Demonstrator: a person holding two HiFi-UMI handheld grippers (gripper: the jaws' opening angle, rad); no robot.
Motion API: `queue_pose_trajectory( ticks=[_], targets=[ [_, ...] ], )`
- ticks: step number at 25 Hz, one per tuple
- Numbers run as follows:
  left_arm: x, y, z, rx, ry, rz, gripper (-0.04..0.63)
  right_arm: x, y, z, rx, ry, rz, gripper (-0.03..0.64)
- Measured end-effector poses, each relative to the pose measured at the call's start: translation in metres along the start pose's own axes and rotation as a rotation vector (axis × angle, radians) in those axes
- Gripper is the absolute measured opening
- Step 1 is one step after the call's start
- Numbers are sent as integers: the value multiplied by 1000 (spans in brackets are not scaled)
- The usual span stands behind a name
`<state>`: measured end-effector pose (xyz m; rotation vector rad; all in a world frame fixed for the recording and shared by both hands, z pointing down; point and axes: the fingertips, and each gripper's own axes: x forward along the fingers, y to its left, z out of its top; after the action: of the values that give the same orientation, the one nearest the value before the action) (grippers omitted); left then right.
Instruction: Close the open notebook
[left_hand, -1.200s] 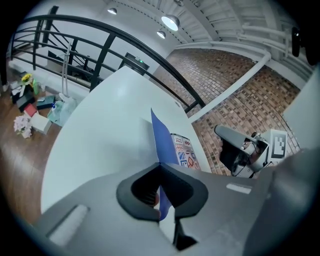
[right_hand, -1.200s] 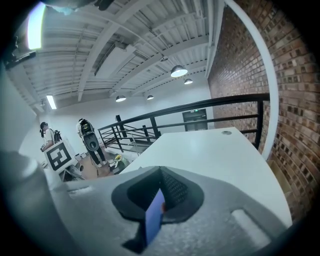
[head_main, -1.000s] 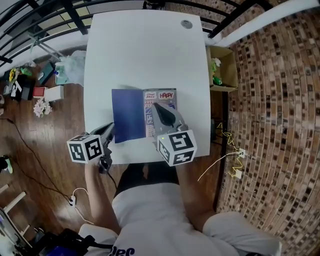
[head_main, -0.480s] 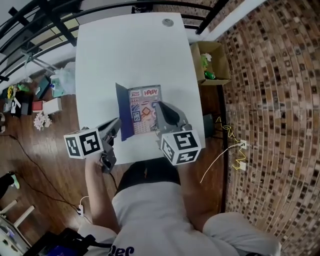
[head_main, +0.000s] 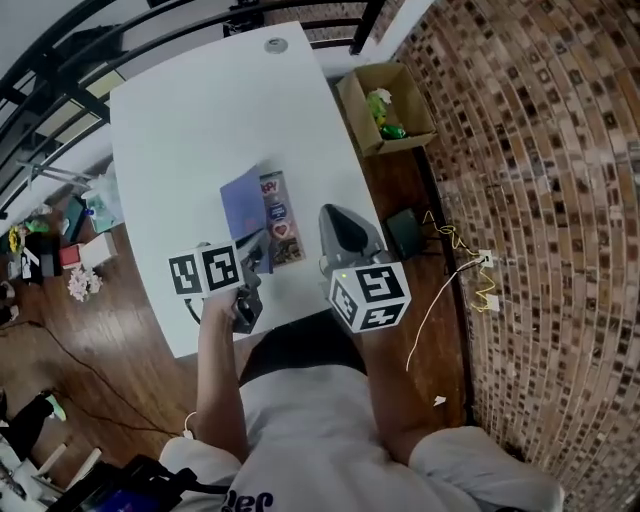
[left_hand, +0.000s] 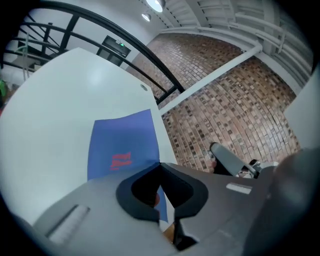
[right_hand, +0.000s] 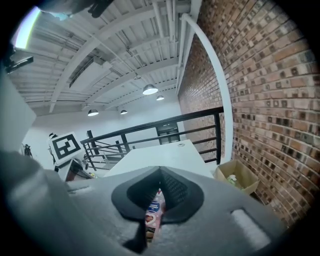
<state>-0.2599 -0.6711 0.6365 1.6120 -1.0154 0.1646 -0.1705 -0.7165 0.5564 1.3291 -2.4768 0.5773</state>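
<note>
White table (head_main: 170, 130) fills the head view. The notebook (head_main: 281, 228) lies near its right edge, long axis running away from the person and leaning a little left at the far end. Its blue cover (head_main: 243, 200) stands half raised on the left side. The left gripper (head_main: 257, 261) meets the cover's near corner; the right gripper (head_main: 328, 213) hangs just right of the notebook. A cardboard box (head_main: 385, 110) sits on the floor.

In the left gripper view, the jaws are pinched on the cover's lower edge, and the cover rises upright ahead.

In the right gripper view, the jaws sit tip to tip on nothing; the printed page (right_hand: 151, 212) shows below them.
</note>
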Motion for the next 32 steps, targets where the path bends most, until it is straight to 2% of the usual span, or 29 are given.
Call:
queue_pose_trajectory(
  ticks=[5,10,16,23,25,30,32],
  targets=[
    [50,8,-11,11,57,76,15,-7,-22,-11,32,13,-41,-9],
    [84,23,-20,-31,79,108,15,-7,-34,-19,57,19,-62,-9],
    [106,39,-31,-85,115,154,15,-6,-45,-25,83,29,-76,-9],
    [115,40,-28,-157,100,162,20,1,-49,-29,104,39,-77,-9],
    [118,39,-27,-143,106,168,21,3,-49,-27,106,38,-75,-9],
    [122,34,-28,-32,158,176,39,9,-43,-13,90,23,-56,-9],
    [124,28,-30,3,178,153,80,10,-38,-4,89,7,-48,-9]
  ],
)
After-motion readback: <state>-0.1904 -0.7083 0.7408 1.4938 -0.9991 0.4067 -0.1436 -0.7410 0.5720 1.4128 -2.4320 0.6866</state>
